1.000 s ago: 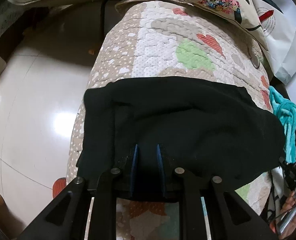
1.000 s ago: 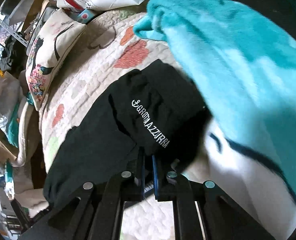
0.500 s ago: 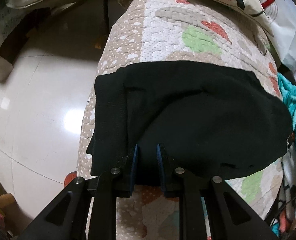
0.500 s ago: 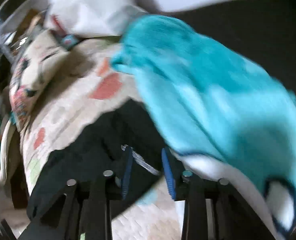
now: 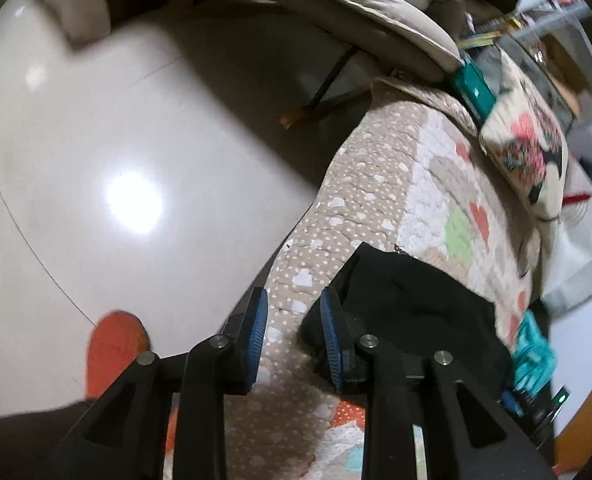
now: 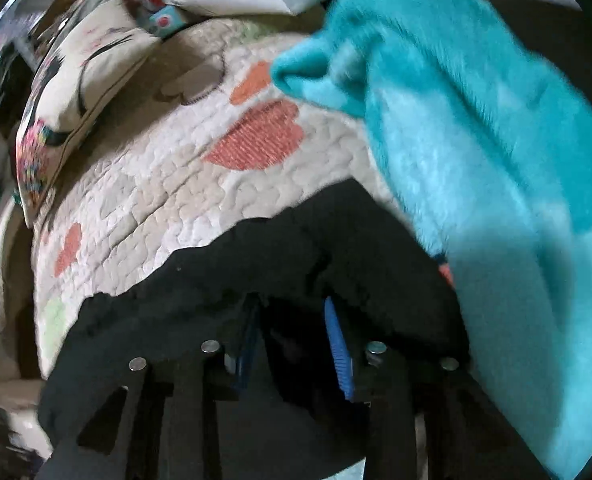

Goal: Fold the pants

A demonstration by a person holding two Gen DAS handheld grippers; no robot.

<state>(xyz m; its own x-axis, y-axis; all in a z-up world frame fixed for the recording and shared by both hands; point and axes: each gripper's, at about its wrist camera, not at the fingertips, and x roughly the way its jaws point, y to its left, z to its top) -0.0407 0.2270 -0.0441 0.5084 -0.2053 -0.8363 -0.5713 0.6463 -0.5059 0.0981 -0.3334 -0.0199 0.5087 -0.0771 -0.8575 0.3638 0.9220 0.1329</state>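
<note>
The black pants (image 5: 416,312) lie folded small on the heart quilt (image 5: 368,184), and both claws, left (image 5: 292,340) and right (image 6: 296,340), have just opened and hold nothing, so little looks left.

- No legible text, brand, number or sign in either current view.
- Left wrist view: teal box (image 5: 474,86) at the far end of the quilt (image 5: 376,216) carries small white marks; too blurred to read.
- Right wrist view: black pants (image 6: 256,264) show plain dark cloth, no lettering visible on them.
</note>
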